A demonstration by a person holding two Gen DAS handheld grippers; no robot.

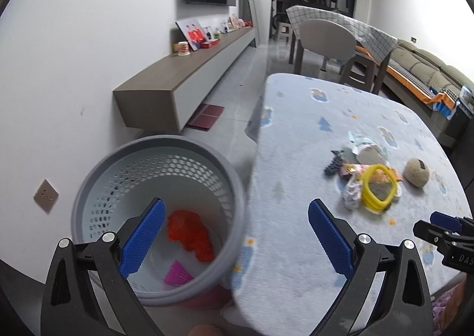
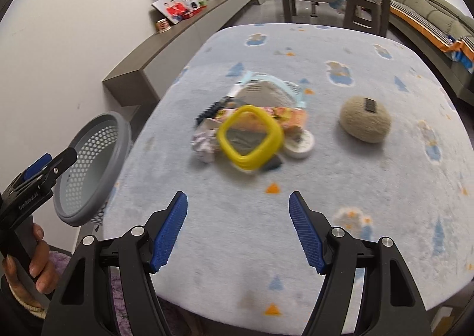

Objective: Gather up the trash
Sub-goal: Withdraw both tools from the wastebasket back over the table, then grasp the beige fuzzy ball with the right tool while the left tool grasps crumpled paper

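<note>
Trash pile (image 2: 248,128) with yellow ring (image 2: 250,137) lies on the table (image 2: 355,188) ahead of the empty, spread fingers of the right gripper (image 2: 238,232); left gripper (image 1: 237,241), released, straddles the bin (image 1: 160,217) rim.

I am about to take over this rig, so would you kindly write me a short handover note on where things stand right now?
Left gripper: open, empty, over the bin's edge beside the table.
Right gripper: open, empty, over the table, short of the pile.
Grey bin stands on the floor left of the table; it already holds a red piece and a pink piece.
Left to do: the pile on the table, with a yellow ring, crumpled paper, wrappers and a small white lid. The beige fuzzy ball lies apart to the right; whether it is trash is unclear.
</note>
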